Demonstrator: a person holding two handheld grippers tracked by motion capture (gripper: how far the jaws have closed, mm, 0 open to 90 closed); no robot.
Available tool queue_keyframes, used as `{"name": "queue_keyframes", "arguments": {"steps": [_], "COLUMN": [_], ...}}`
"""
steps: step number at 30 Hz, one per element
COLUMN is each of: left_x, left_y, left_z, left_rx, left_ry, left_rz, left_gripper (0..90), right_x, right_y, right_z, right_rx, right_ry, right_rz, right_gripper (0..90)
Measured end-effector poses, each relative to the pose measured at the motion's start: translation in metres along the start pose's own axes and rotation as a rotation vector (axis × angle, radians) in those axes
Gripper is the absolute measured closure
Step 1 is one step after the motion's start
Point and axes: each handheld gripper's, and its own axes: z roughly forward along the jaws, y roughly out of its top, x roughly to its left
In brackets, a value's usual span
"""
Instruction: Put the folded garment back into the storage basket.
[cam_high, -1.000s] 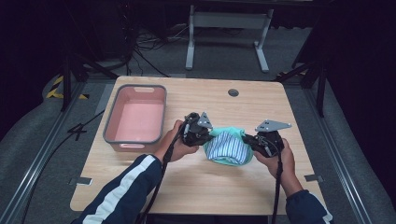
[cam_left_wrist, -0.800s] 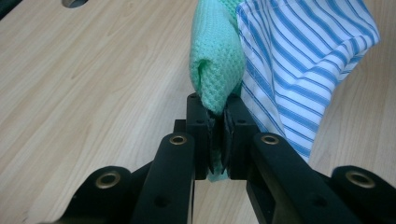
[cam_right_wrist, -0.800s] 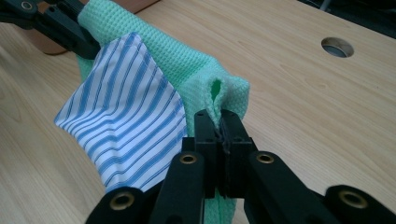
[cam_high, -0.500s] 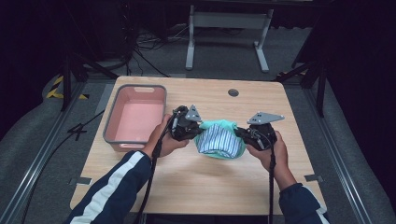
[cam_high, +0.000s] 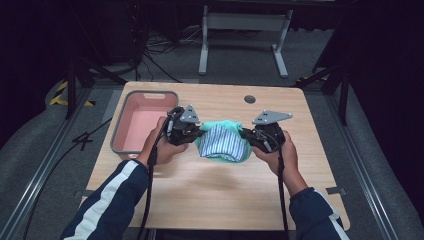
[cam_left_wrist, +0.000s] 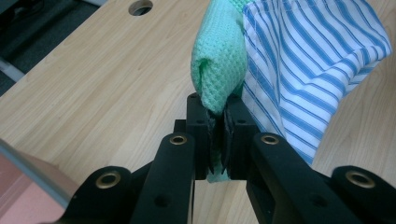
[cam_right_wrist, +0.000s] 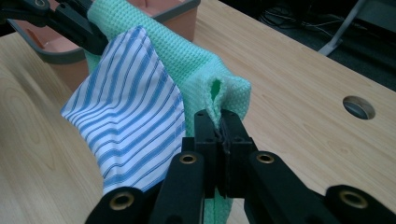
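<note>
A green waffle-weave cloth (cam_high: 227, 127) hangs between the two tongs, lifted off the wooden table (cam_high: 210, 192), with a blue-and-white striped cloth (cam_high: 223, 142) lying against its near face and sagging below it in the high view. Whether the striped cloth is itself caught in either grip cannot be told; it hangs just beside both sets of jaws.

The left gripper (cam_high: 196, 134) pinches the green cloth (cam_left_wrist: 219, 60) at its left end. In the left gripper view the jaws stand closed on a fold of the green weave, which bulges up above the pads and pokes out a little below them, while the striped cloth (cam_left_wrist: 313, 60) spreads just to the right of the jaws.

The right gripper (cam_high: 247, 136) holds the other end. In the right gripper view its jaws are pressed tight on a doubled edge of the green cloth (cam_right_wrist: 205, 74), and the striped cloth (cam_right_wrist: 128, 116) drapes just left of them. Farther along the green cloth in that view, the left gripper (cam_right_wrist: 93, 35) grips its far end.

A hand (cam_high: 167, 145) carries the left gripper and another hand (cam_high: 280, 155) the right one, with dark sleeves with a white stripe behind them.

Beyond the left gripper, on its outer side, a pink bin (cam_high: 145, 127) with a grey rim sits on the table. A round hole (cam_high: 250, 99) in the tabletop lies ahead of the right gripper, toward the far edge.
</note>
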Motion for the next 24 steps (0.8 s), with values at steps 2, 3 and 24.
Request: {"name": "queue_keyframes", "arguments": {"steps": [2,3,24], "left_x": [0.002,0.003,0.03], "left_y": [-0.002,-0.003,-0.029], "left_z": [-0.004,-0.006,-0.058], "left_rx": [-0.001,-0.002,0.01], "left_ry": [0.008,0.012,0.114], "left_rz": [-0.006,-0.007,-0.064], "left_gripper": [83.1,83.1,83.1], "right_x": [0.003,0.005,0.035], "right_y": [0.005,0.008,0.058], "right_z": [0.003,0.004,0.033], "right_rx": [0.0,-0.002,-0.014], "right_ry": [0.003,0.004,0.062], "right_rz": [-0.005,-0.011,-0.068], "right_gripper": [87.4,87.4,87.4]}}
